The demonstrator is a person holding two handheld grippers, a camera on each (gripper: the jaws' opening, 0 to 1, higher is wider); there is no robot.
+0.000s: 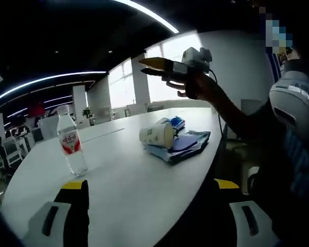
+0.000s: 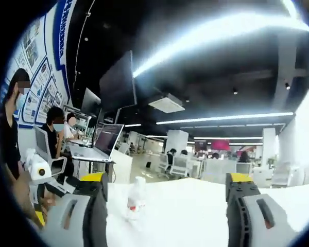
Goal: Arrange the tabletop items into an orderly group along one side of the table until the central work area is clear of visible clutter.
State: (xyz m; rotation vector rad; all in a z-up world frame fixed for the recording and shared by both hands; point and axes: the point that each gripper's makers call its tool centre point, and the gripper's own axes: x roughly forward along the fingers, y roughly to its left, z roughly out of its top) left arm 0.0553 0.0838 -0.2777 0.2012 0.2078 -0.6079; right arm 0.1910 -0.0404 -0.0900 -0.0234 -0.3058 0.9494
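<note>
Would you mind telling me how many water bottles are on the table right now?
1. The bottle stands upright near the table's left side, apart from the cup and booklets; it also shows between the right gripper's jaws.

white table (image 1: 134,190), red-labelled clear bottle (image 1: 72,146), blue booklets (image 1: 188,144)
</note>
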